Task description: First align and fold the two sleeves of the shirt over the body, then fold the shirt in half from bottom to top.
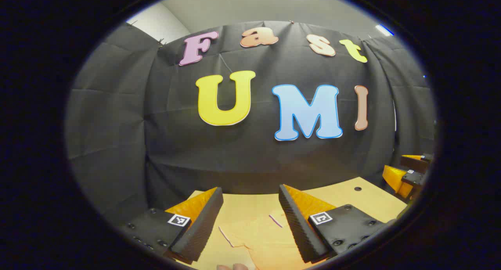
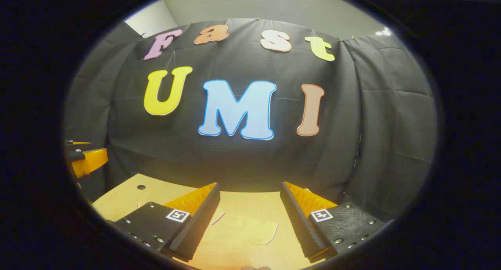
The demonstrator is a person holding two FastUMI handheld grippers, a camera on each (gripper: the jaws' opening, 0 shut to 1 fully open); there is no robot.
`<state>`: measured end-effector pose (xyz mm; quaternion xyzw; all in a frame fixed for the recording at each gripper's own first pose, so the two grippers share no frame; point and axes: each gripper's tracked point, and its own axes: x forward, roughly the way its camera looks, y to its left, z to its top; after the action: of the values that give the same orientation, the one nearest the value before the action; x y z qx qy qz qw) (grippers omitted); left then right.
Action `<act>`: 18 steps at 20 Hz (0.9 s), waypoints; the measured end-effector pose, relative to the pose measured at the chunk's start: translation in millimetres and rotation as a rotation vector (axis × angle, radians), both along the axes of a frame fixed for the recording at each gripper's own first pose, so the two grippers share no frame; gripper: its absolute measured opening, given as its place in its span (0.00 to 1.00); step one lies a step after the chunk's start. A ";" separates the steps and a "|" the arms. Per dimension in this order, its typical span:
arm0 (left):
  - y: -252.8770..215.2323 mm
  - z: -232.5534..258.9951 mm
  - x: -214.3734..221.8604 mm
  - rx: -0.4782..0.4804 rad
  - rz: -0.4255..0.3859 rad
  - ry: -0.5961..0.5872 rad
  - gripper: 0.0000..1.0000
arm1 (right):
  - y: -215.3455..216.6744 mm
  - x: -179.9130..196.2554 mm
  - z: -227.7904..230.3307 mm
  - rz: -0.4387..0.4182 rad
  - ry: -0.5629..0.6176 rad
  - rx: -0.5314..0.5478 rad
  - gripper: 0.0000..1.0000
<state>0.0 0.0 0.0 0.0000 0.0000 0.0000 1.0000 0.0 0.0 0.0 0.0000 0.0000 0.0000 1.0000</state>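
Note:
A pale shirt point(image 1: 266, 242) lies flat on the wooden table point(image 1: 368, 203), tinted yellow by the light. One short sleeve point(image 1: 233, 234) spreads to the side in the left gripper view. My left gripper point(image 1: 250, 191) hovers above the shirt, open, with nothing between its fingers. In the right gripper view the shirt point(image 2: 238, 234) lies below with its other sleeve point(image 2: 268, 233) spread out. My right gripper point(image 2: 250, 188) is open above it and holds nothing. Each gripper appears at the other view's edge: the right gripper point(image 1: 407, 176) and the left gripper point(image 2: 84, 158).
The black cloth wall stands close behind the table's far edge. A small round hole point(image 1: 357, 188) marks the tabletop point(image 2: 125, 199) between the two grippers. A person's fingertips point(image 1: 235, 267) peek in at the bottom of the left gripper view.

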 end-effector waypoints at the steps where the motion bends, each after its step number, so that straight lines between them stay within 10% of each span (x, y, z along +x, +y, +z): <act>1: -2.3 -0.2 0.8 0.005 -0.003 -0.001 0.94 | -2.0 3.9 -3.7 -0.003 0.010 -0.002 0.96; 18: -17.2 0.7 9.8 0.030 -0.028 0.009 0.94 | -47.1 95.0 -152.7 -0.042 0.340 0.065 0.97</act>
<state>9.8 -17.2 0.7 0.0150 0.0045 -0.0139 0.9998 95.0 -47.1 -152.7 0.0323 0.1689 -0.0211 0.9849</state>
